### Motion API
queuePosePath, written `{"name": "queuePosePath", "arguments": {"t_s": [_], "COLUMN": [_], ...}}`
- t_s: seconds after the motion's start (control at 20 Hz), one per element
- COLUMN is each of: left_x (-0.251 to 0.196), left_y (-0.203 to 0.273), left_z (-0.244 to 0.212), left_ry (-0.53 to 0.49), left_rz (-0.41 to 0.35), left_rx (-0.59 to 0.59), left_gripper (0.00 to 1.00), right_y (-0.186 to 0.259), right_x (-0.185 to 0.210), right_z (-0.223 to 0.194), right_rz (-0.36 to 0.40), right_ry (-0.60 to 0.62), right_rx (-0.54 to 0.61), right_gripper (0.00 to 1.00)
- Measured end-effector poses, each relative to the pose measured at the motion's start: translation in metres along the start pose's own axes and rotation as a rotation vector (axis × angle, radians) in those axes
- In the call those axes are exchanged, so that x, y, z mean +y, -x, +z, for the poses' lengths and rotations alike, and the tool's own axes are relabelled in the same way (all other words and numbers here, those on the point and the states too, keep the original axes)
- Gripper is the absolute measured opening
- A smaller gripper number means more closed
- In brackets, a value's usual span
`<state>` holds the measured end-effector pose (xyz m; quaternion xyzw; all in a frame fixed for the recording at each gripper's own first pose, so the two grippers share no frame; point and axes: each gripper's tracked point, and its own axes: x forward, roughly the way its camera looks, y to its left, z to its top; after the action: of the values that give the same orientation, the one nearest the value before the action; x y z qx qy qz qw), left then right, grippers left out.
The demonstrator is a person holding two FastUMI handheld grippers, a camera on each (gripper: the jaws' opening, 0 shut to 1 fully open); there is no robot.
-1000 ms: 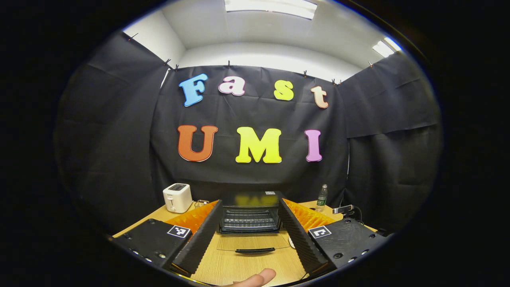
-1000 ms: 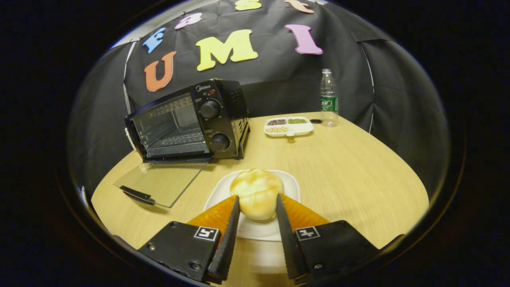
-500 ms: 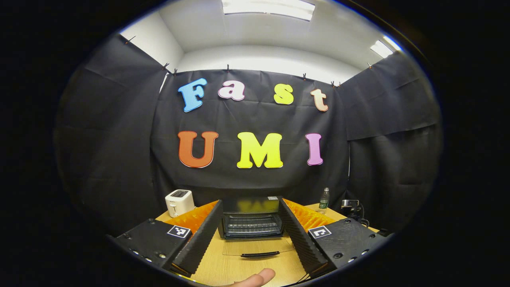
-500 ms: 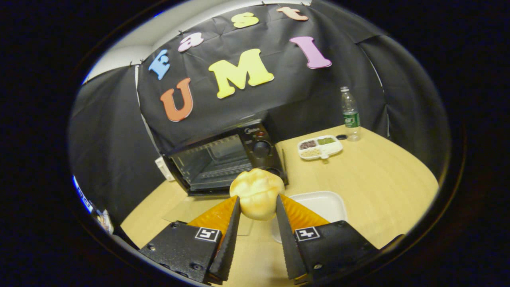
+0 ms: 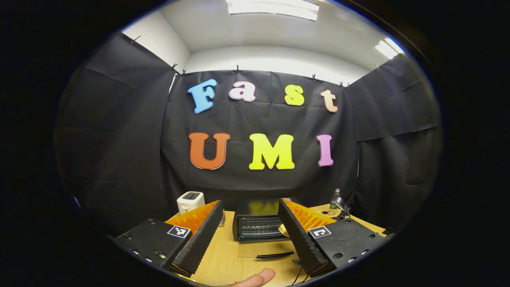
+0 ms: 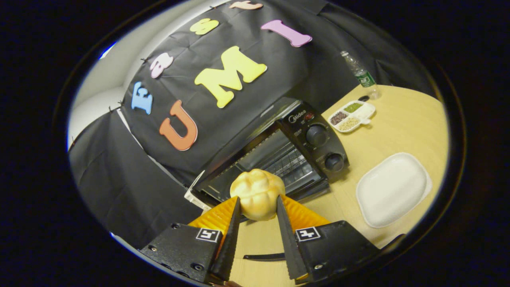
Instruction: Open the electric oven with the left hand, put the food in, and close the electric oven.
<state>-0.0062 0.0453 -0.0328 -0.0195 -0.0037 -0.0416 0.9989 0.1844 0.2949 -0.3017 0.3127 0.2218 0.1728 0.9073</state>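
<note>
While pinched in the right gripper [image 6: 257, 217], the bread roll [image 6: 257, 193] hangs before the open oven [image 6: 275, 155].

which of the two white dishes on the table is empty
The plain white plate beside the oven on the knob side is bare. The smaller divided tray farther back, near the water bottle, holds grains in its compartments.

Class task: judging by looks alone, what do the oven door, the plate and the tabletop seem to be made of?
Flat-lying oven door: probably clear glass, since the table shows through it.
Empty white rectangular plate: matte, maybe foam or plastic.
Pale tabletop: wood or wood-look laminate, with fine grain lines.
</note>
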Motion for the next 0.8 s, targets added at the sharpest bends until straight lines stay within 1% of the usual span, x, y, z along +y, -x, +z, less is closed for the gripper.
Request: {"name": "queuePosePath", "arguments": {"t_s": [0.05, 0.1, 0.15, 0.2, 0.3, 0.35, 0.4, 0.5, 0.6, 0.7, 0.75, 0.8], "left_x": [0.003, 0.005, 0.007, 0.009, 0.015, 0.018, 0.021, 0.024, 0.022, 0.022, 0.022, 0.021], "left_y": [-0.002, -0.004, -0.006, -0.007, -0.010, -0.013, -0.015, -0.020, -0.024, -0.027, -0.029, -0.030], "left_z": [-0.002, -0.004, -0.006, -0.008, -0.011, -0.013, -0.014, -0.020, -0.025, -0.029, -0.030, -0.030], "left_ry": [0.004, 0.008, 0.011, 0.013, 0.013, 0.014, 0.016, 0.023, 0.040, 0.046, 0.044, 0.040], "left_rz": [0.006, 0.009, 0.009, 0.012, 0.015, 0.018, 0.019, 0.018, 0.002, -0.004, -0.005, -0.008], "left_rx": [0.008, 0.016, 0.021, 0.024, 0.032, 0.034, 0.037, 0.049, 0.063, 0.072, 0.076, 0.078], "left_gripper": [0.92, 0.92, 0.92, 0.92, 0.92, 0.92, 0.92, 0.92, 0.92, 0.92, 0.92, 0.92], "right_y": [-0.012, -0.025, -0.038, -0.050, -0.074, -0.084, -0.096, -0.116, -0.131, -0.144, -0.149, -0.153], "right_x": [0.001, -0.001, -0.002, -0.004, -0.005, -0.007, -0.007, -0.010, -0.010, -0.007, -0.007, -0.008], "right_z": [-0.005, -0.008, -0.011, -0.011, -0.003, 0.001, 0.003, 0.005, 0.010, 0.013, 0.014, 0.013], "right_rz": [-0.015, -0.034, -0.057, -0.073, -0.109, -0.129, -0.137, -0.166, -0.187, -0.191, -0.196, -0.205], "right_ry": [-0.016, -0.035, -0.046, -0.041, 0.029, 0.064, 0.085, 0.126, 0.180, 0.239, 0.272, 0.306], "right_rx": [0.010, 0.018, 0.027, 0.025, -0.003, -0.017, -0.027, -0.041, -0.063, -0.088, -0.093, -0.099], "right_gripper": [0.55, 0.51, 0.55, 0.55, 0.55, 0.51, 0.55, 0.56, 0.56, 0.57, 0.57, 0.53]}}
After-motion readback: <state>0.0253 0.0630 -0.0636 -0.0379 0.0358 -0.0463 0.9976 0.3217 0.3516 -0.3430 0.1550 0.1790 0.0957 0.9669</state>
